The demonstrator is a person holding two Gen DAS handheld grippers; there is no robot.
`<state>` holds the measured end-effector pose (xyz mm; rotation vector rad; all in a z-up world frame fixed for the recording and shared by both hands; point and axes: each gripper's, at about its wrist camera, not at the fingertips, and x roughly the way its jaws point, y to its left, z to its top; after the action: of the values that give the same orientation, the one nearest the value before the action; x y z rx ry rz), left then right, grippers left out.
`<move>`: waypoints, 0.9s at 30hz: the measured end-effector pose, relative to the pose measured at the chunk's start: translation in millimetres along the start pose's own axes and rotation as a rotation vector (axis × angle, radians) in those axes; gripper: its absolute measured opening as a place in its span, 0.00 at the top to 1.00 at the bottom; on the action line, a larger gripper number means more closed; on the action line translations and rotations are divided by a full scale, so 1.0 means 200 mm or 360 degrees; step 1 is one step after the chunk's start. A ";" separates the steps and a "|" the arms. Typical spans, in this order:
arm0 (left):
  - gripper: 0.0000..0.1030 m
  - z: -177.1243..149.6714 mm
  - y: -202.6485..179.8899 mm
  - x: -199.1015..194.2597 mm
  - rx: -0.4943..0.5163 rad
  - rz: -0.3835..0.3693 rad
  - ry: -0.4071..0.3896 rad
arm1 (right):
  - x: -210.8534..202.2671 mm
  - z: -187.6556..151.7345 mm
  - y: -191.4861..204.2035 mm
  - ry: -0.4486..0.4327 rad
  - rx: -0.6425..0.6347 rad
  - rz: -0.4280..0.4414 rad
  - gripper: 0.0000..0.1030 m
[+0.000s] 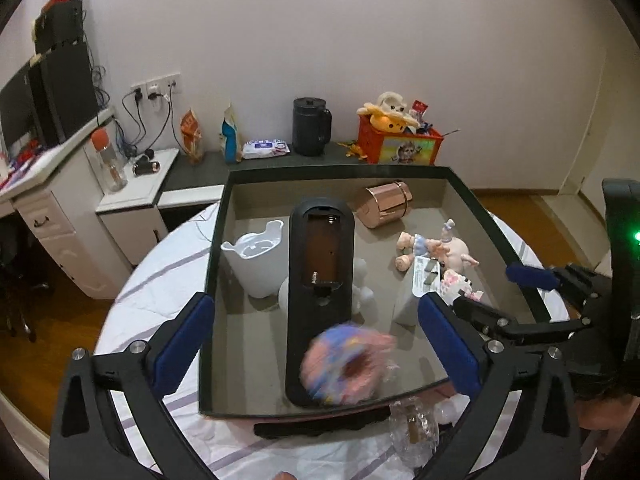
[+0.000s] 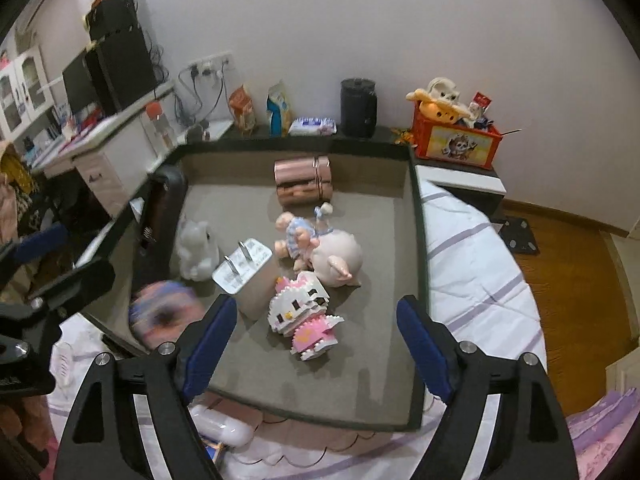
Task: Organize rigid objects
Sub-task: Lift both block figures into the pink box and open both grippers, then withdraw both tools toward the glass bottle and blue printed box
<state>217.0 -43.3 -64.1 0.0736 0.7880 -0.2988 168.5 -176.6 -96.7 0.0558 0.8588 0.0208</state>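
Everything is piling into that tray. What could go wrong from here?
The blurred pink and blue toy is in motion between the open fingers of the left gripper; it may bounce off the black device. The tray is crowded, so the block-built cat could break if knocked.

We note a plain white wall (image 1: 360, 32) with a socket strip (image 1: 156, 88), cables plugged in. A white desk (image 1: 52, 200) carrying a dark monitor (image 1: 16, 112) stands at left. Wooden floor (image 2: 576, 264) lies at right, evenly lit.
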 end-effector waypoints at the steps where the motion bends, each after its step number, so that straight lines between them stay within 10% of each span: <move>1: 0.00 0.00 0.00 -0.02 0.0002 0.0016 -0.0003 | -0.04 0.00 0.00 -0.0028 0.0014 -0.0006 0.17; 15: 0.00 -0.26 0.12 -0.43 -0.0164 0.0013 -0.0083 | -0.56 -0.27 0.08 -0.0271 0.0064 0.0029 0.16; 27: 0.00 -0.69 0.14 -0.54 -0.0282 0.0131 0.0036 | -0.56 -0.69 0.06 -0.0076 0.0203 0.0039 0.16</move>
<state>57.7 33.6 -86.3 -0.0572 0.8287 -0.1497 -10.5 -164.2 -101.2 0.1854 0.8111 -0.0125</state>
